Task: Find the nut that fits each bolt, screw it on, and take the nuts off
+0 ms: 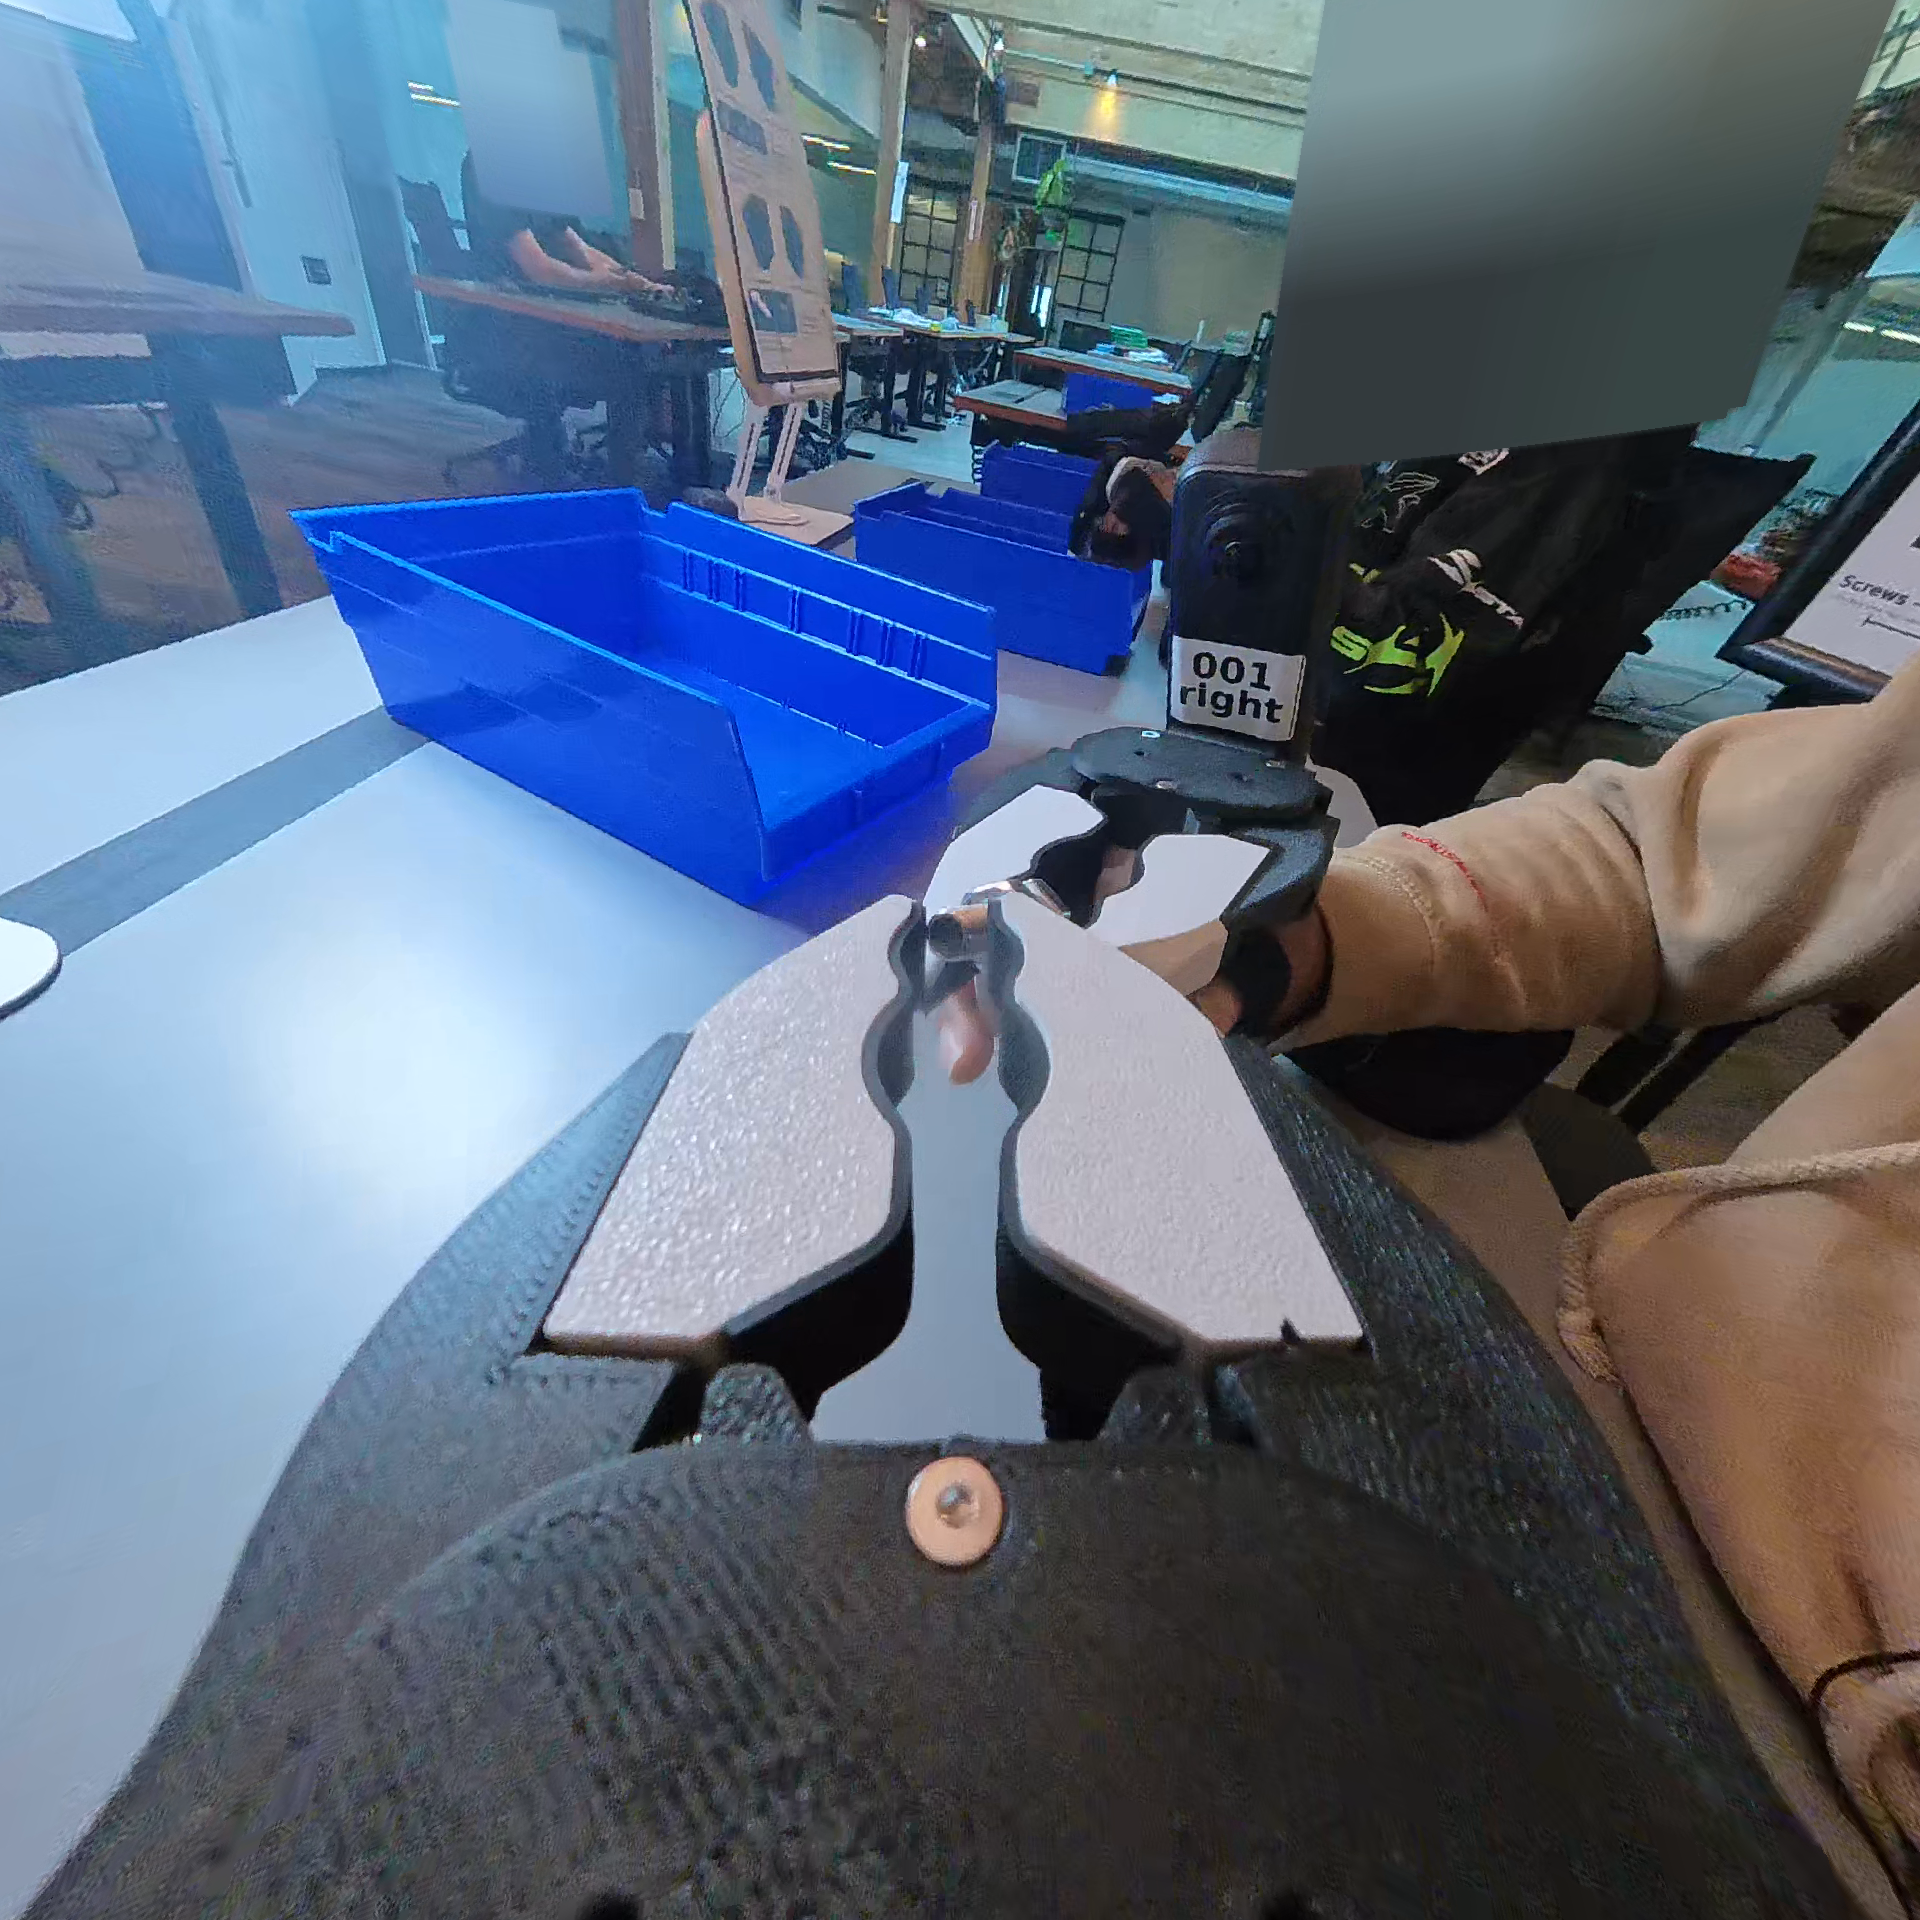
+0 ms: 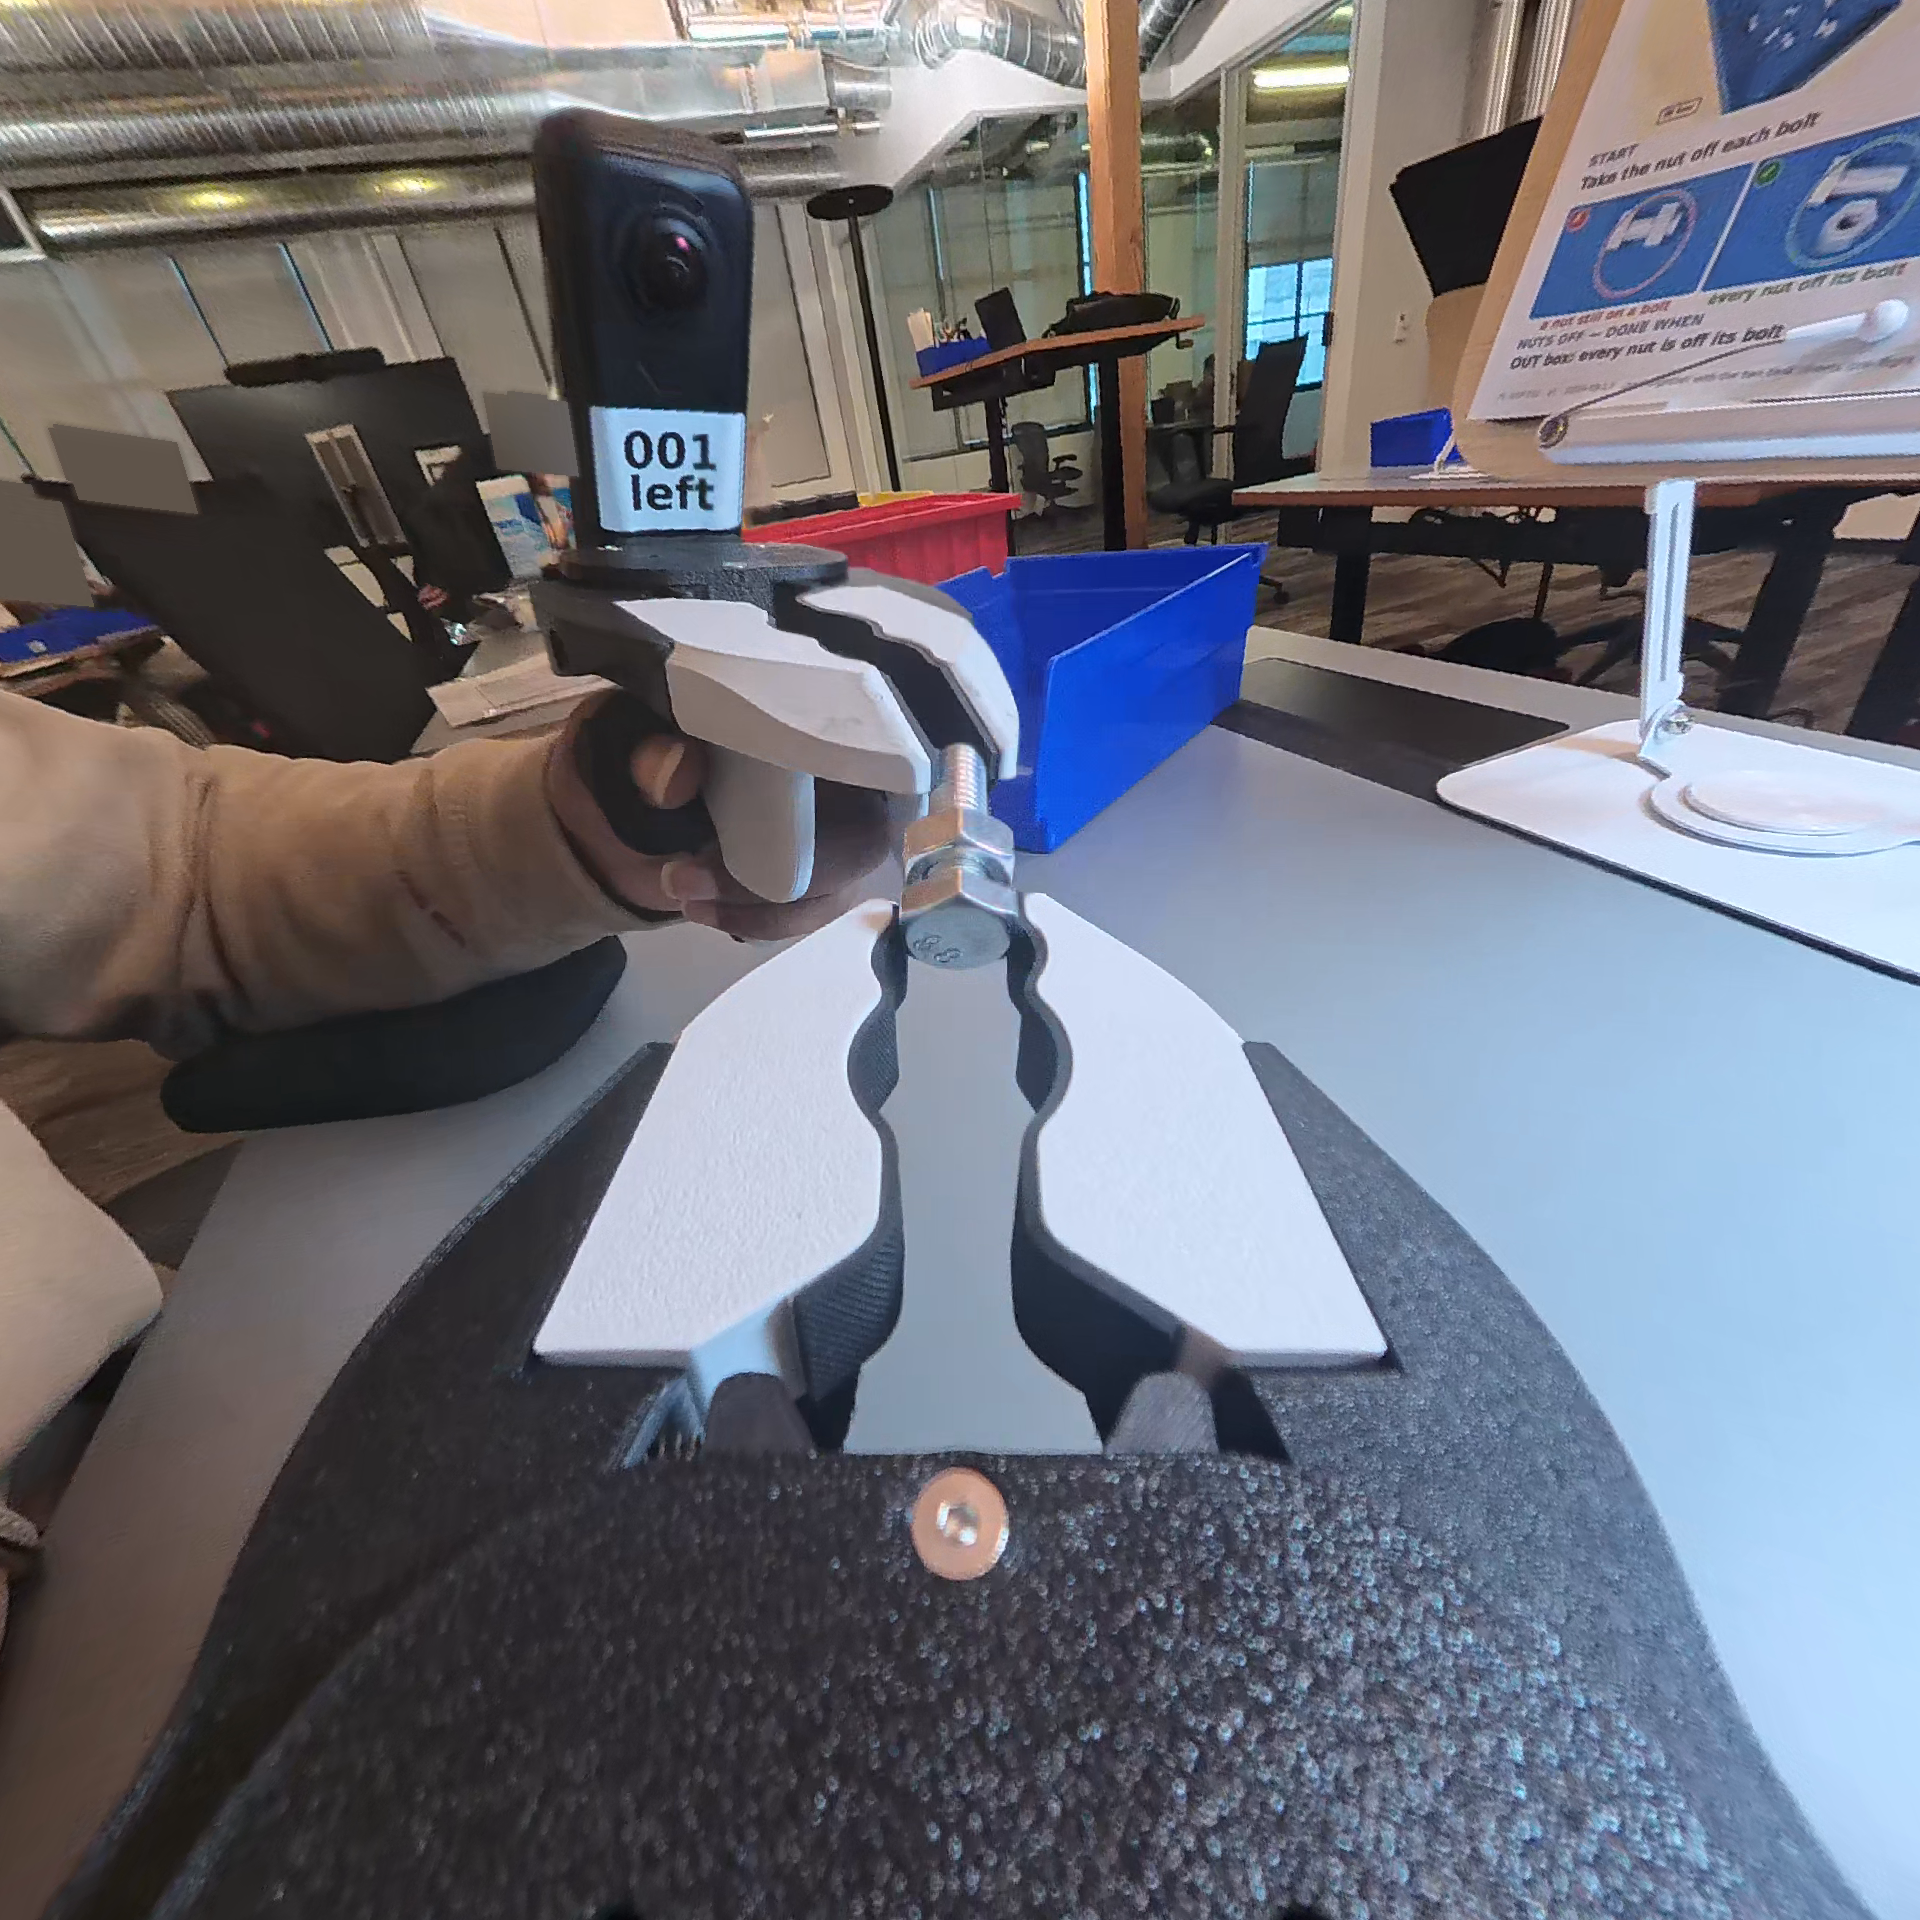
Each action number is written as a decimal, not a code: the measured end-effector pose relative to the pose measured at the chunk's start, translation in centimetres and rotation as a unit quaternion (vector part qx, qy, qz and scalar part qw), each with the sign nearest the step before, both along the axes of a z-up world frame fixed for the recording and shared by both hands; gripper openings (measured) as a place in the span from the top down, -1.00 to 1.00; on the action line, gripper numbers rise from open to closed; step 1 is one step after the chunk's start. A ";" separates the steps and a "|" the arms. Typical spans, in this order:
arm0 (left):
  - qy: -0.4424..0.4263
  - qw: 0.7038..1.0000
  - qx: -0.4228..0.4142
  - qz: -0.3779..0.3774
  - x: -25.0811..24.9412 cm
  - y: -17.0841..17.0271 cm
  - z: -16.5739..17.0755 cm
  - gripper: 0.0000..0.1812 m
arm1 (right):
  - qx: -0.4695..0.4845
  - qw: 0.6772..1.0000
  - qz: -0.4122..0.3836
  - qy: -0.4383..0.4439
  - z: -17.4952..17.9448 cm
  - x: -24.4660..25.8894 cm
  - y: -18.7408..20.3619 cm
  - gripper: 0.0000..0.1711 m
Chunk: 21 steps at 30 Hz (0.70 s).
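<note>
Gripping the bolt (image 2: 954, 831) by its threaded end, the left gripper (image 2: 961, 764) is pinched shut; the right gripper (image 2: 958, 940) clamps the hex head, above the grey table (image 2: 1455, 1039). Only the right wrist view shows the nut (image 2: 951, 833) on the shank; the left wrist view shows a blue bin (image 1: 665, 675).

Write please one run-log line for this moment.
left gripper: shut on bolt thread | right gripper: shut on bolt head | nut: on bolt | blue bin: empty
</note>
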State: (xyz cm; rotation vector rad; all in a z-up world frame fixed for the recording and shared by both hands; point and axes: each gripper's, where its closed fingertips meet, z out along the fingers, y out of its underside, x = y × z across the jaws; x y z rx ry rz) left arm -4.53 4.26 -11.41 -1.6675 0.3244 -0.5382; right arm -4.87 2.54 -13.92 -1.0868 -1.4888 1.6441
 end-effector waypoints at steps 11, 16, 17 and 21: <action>0.003 1.000 -0.021 -0.009 -0.3 0.2 -1.3 0.90 | 0.020 1.000 -0.003 -0.020 -0.6 0.2 0.4 0.79; -0.011 1.000 0.001 0.015 -1.5 -0.1 0.2 0.83 | 0.046 0.998 -0.037 0.000 1.3 0.5 2.4 0.79; -0.018 1.000 0.011 0.020 -1.8 -0.3 0.9 0.82 | 0.050 0.997 -0.060 0.008 2.3 0.7 4.1 0.79; -0.018 0.998 0.044 0.044 -2.8 -1.3 3.3 0.82 | 0.055 0.982 -0.181 -0.024 5.3 1.8 15.0 0.79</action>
